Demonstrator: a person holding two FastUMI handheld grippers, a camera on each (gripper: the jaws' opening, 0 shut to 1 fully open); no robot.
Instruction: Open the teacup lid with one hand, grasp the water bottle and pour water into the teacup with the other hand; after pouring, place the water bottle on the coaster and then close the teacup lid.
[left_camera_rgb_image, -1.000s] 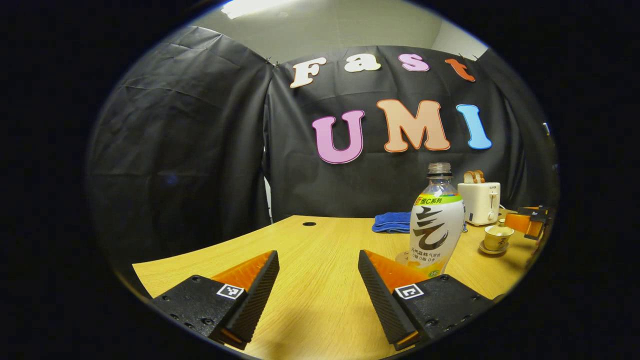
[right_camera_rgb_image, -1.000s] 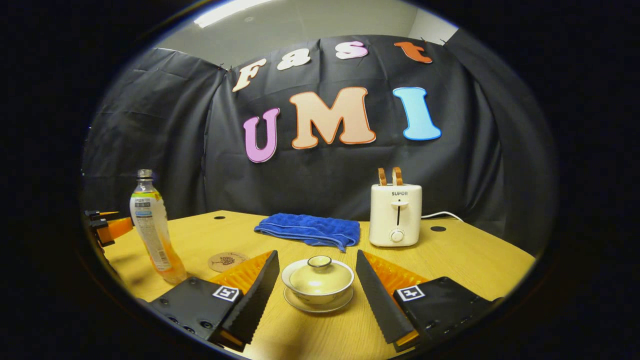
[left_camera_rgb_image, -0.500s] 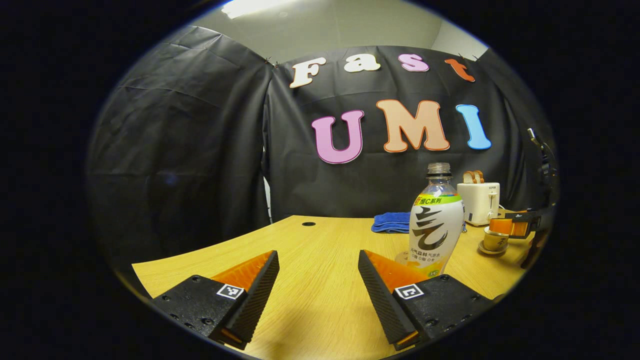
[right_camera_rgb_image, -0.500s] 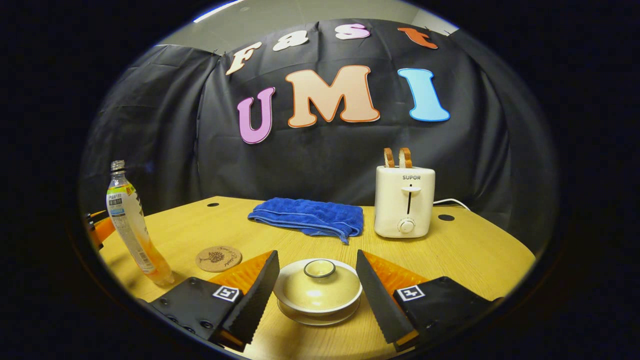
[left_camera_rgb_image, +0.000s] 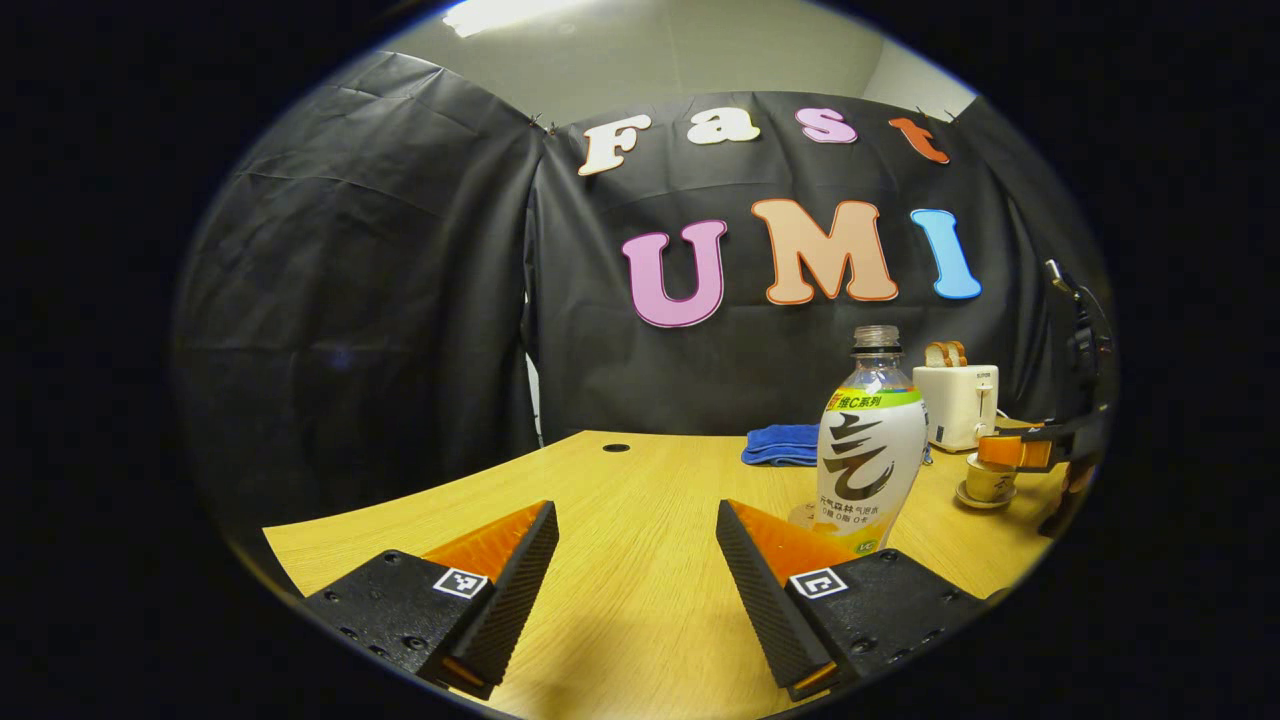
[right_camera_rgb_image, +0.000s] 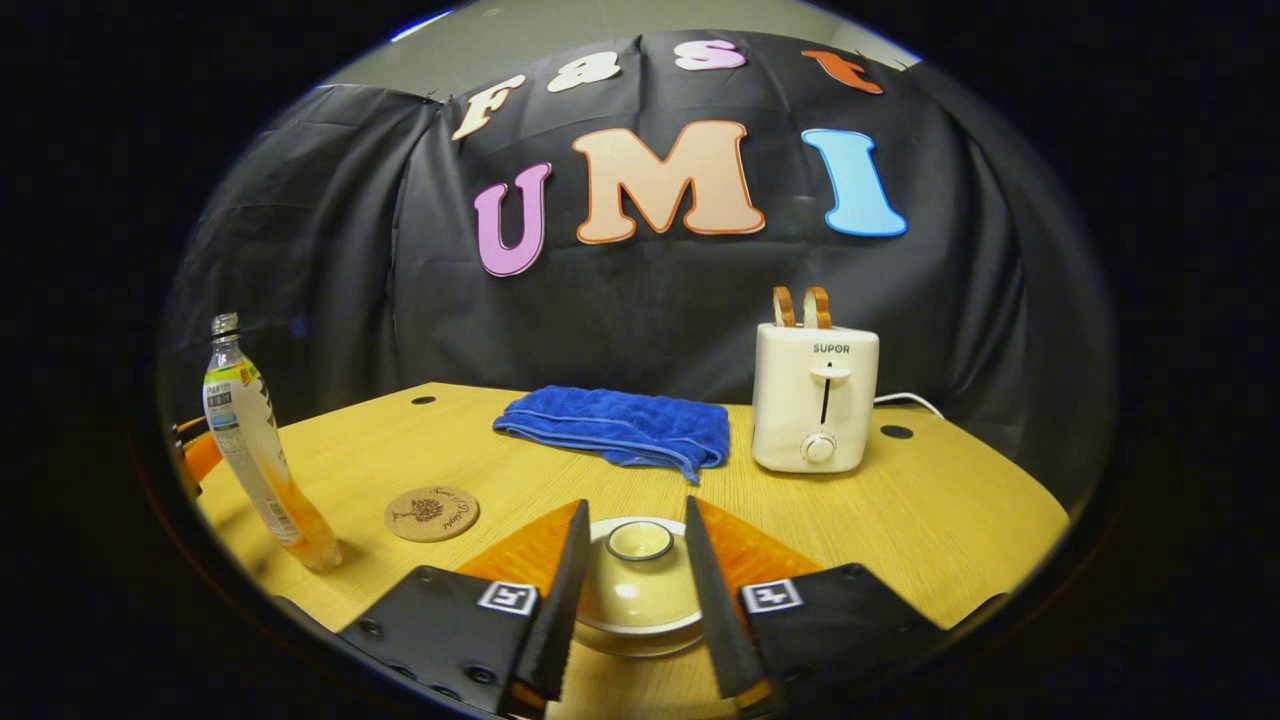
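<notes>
Wooden table (right_camera_rgb_image: 950, 510) carried a white toaster (right_camera_rgb_image: 815, 405), a blue towel (right_camera_rgb_image: 620, 425), an upright water bottle (left_camera_rgb_image: 868, 445), a cork coaster (right_camera_rgb_image: 431, 513) and the lidded teacup (right_camera_rgb_image: 638, 590). Left gripper (left_camera_rgb_image: 637, 555) was spread wide just beside the bottle; right gripper (right_camera_rgb_image: 627, 580) straddled the lid knob (right_camera_rgb_image: 640, 540), fingers narrowed, contact unclear

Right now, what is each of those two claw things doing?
Left gripper: open, holding nothing; the water bottle stands ahead, untouched.
Right gripper: closing around the teacup lid; contact cannot be told.
</notes>
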